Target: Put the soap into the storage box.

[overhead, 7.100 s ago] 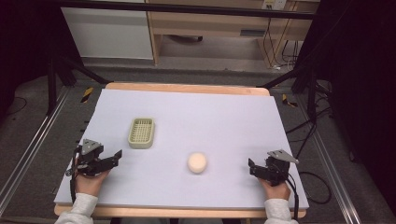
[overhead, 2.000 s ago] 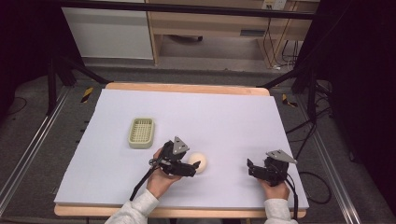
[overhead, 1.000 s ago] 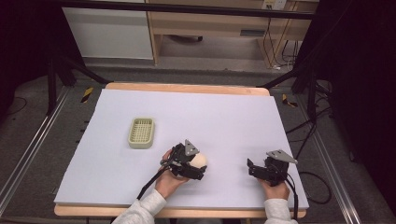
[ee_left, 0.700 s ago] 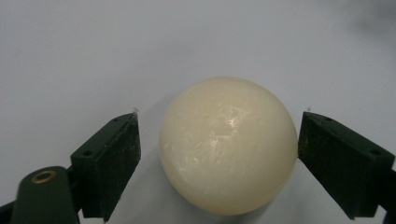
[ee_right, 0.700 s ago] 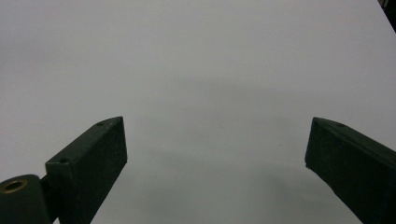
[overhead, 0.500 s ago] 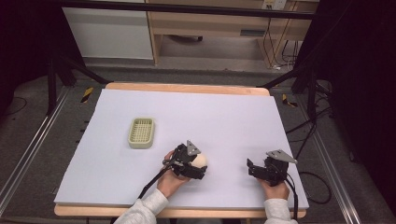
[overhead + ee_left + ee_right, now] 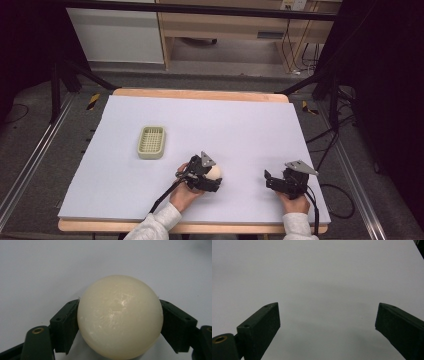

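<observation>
From the high view, I had the left gripper (image 7: 212, 178) on the cream ball (image 7: 215, 172); the slatted green basket (image 7: 151, 142) lay at ten o'clock from it, well apart, and the right gripper (image 7: 270, 180) idled farther off. In the left gripper view, my jaws had just been closing and pinched the smooth, glossy ball (image 7: 120, 316) at its widest. In the right gripper view, my jaws stood spread over the bare, matte table sheet (image 7: 322, 277).

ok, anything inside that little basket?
Nothing visible inside the basket from the high view: just its ribbed, slotted floor. The near wall hides a thin strip of the floor behind it. The ball sits apart, between the left gripper's pads.
</observation>
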Motion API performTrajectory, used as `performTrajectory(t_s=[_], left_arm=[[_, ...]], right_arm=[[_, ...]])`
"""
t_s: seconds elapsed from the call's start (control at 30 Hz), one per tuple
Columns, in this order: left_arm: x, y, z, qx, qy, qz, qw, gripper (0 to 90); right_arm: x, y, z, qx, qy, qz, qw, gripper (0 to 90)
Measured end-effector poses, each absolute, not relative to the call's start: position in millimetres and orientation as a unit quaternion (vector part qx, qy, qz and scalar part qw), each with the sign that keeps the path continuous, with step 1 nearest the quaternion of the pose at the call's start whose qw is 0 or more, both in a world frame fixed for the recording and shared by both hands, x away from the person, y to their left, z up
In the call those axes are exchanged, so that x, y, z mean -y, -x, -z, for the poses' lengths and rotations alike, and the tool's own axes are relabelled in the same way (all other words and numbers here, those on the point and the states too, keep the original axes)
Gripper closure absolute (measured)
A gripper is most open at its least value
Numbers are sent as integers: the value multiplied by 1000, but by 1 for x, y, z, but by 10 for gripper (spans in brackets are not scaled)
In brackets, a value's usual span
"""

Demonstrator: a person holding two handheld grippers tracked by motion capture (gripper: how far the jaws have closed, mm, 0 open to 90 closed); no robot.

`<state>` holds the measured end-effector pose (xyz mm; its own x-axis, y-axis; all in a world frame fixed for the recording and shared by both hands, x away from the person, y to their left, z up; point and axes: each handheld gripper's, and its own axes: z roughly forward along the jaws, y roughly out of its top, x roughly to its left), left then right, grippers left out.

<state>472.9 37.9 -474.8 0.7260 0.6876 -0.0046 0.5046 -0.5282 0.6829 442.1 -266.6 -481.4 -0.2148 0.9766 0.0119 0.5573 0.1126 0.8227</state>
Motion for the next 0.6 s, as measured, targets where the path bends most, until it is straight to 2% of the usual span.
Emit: performTrajectory(t_s=[0.6], left_arm=[[-37, -472, 474, -348, -864, -127, 342, 240]], right_arm=[[266, -442, 481, -688, -557, -365, 289, 67]])
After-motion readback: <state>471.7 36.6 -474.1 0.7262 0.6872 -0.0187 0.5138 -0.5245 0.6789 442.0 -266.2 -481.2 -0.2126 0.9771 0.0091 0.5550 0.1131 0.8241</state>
